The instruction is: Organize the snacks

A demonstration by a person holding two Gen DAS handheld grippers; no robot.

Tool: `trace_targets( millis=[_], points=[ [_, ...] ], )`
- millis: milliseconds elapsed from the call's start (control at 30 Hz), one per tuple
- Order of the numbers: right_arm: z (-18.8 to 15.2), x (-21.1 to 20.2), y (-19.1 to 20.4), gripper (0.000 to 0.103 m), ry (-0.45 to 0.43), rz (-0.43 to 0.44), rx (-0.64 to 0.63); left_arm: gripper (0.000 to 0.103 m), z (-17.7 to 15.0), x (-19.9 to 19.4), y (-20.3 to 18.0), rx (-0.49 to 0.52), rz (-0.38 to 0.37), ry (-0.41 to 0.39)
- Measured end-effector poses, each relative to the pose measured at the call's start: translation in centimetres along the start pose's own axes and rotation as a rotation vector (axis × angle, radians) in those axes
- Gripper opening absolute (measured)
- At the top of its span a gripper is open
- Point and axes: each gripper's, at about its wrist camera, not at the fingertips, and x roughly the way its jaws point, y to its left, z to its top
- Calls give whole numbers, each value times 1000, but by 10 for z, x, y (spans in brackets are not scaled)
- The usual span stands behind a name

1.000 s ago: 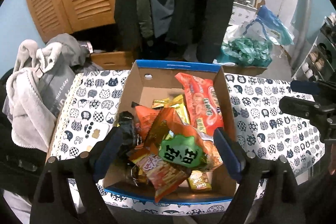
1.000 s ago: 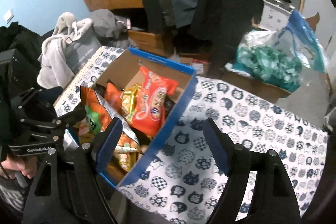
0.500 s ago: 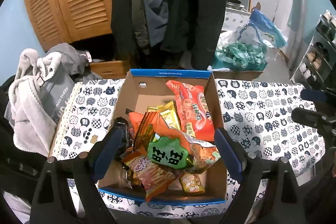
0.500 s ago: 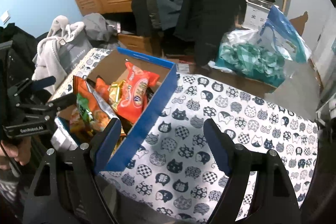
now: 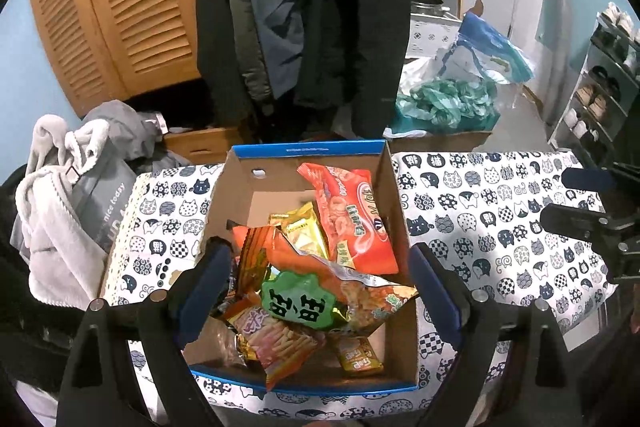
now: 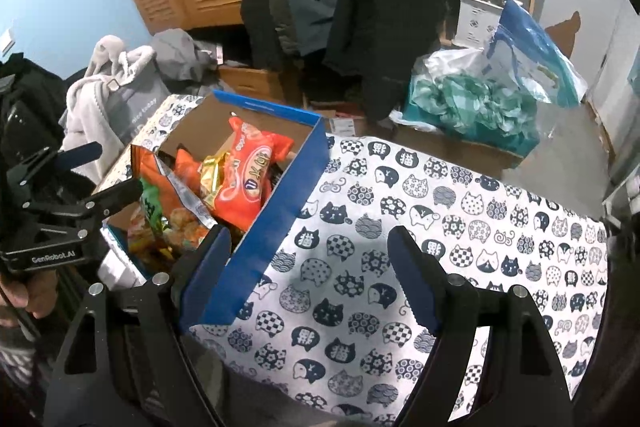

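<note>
both grippers have pulled back from the cardboard box (image 5: 394, 187), the left gripper (image 5: 316, 271) and right gripper (image 6: 308, 267) wide open and empty, the snacks (image 5: 316, 267) heaped inside, so nothing's being sorted.

Blue walls (image 5: 24, 75), perhaps louvred cupboard (image 5: 116, 7)

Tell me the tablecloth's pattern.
White tablecloth with navy cat faces; clearest in the right wrist view.

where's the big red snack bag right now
In the left wrist view the big red snack bag leans against the right inner wall of the cardboard box, toward its far end, just right of the gold packets.
</note>
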Motion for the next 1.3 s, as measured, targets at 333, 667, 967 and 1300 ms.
trace_targets(
  millis=[333, 667, 967, 1300],
  points=[
    [2, -1, 2, 80, -1, 4, -5, 91, -1, -1, -1, -4, -11, 3],
    [2, -1, 5, 80, -1, 3, -4, 91, -3, -1, -2, 4, -20, 7],
    [2, -2, 5, 80, -3, 3, -5, 91, -3, -1, -4, 8, -20, 9],
    [2, -2, 6, 80, 0, 2, -4, 91, -4, 0, -5, 16, -26, 16]
  ],
)
